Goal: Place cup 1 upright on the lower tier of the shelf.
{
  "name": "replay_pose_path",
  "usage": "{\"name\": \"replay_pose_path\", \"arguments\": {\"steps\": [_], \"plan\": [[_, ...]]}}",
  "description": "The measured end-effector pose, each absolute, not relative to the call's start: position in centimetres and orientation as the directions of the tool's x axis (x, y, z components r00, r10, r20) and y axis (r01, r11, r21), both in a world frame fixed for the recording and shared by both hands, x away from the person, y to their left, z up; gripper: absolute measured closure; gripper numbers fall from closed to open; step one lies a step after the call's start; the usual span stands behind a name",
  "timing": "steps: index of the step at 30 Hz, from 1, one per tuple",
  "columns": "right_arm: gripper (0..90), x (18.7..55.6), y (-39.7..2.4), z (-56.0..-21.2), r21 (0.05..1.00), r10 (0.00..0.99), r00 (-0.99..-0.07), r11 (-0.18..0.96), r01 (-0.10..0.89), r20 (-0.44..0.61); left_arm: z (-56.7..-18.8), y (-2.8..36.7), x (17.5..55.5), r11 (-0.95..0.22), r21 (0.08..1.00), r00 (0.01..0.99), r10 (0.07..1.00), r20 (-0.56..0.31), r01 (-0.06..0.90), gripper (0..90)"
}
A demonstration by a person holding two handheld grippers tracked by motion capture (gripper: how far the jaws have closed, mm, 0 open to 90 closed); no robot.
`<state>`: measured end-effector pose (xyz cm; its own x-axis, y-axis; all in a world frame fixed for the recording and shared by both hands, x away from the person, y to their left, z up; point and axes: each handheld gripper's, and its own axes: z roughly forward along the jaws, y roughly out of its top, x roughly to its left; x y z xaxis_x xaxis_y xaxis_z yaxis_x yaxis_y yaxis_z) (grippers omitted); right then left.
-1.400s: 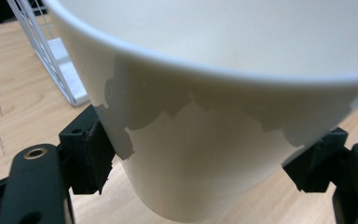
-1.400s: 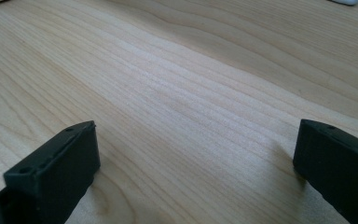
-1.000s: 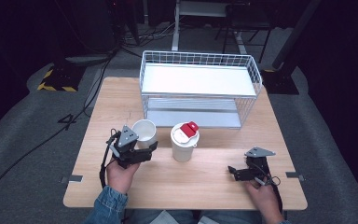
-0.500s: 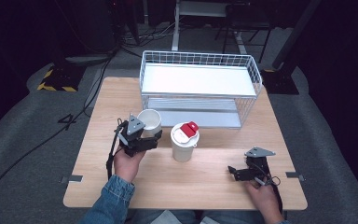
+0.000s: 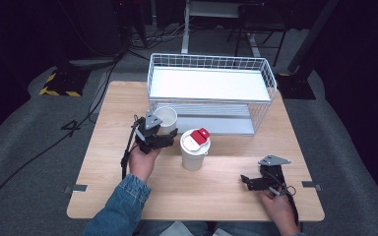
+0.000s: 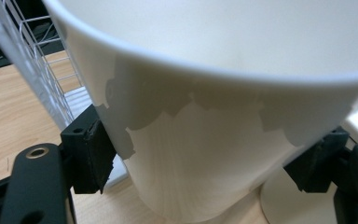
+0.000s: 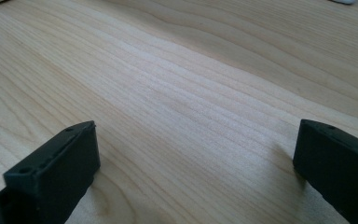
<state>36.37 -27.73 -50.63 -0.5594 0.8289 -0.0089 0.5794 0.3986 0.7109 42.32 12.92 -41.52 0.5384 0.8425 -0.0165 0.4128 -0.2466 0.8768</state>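
A white paper cup [image 5: 166, 117] with no lid sits between the jaws of my left gripper [image 5: 170, 130], just in front of the wire rack's lower shelf. In the left gripper view the cup wall [image 6: 205, 154] spans the gap and both black pads [image 6: 91, 156] press on its sides. A second white cup [image 5: 194, 148], with a lid and a red tab, stands on the table just right of the held one. Near the table's front right, my right gripper [image 5: 248, 181] stands open. In the right gripper view only bare wood lies between the jaws of the right gripper [image 7: 193, 168].
A white wire rack [image 5: 209, 58] with two shelves takes up the back of the wooden table [image 5: 226, 201]. Its wires [image 6: 37, 70] run close by the held cup. The lidded cup's base [image 6: 284, 205] shows beside it. Cables lie on the dark floor.
My left gripper has carried the open cup away from the person and a little to the right, toward the rack. The right gripper and the lidded cup have stayed put.
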Motion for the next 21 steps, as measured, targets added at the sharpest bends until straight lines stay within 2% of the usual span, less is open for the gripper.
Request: {"name": "replay_pose_path", "arguments": {"steps": [21], "plan": [[0.5,36.3,-27.7,-50.6,0.710,0.832,-0.555,0.397,0.581,-0.011,-43.2,10.1,46.3,-0.240,0.873,0.489,0.872,0.001,0.425,22.5]]}}
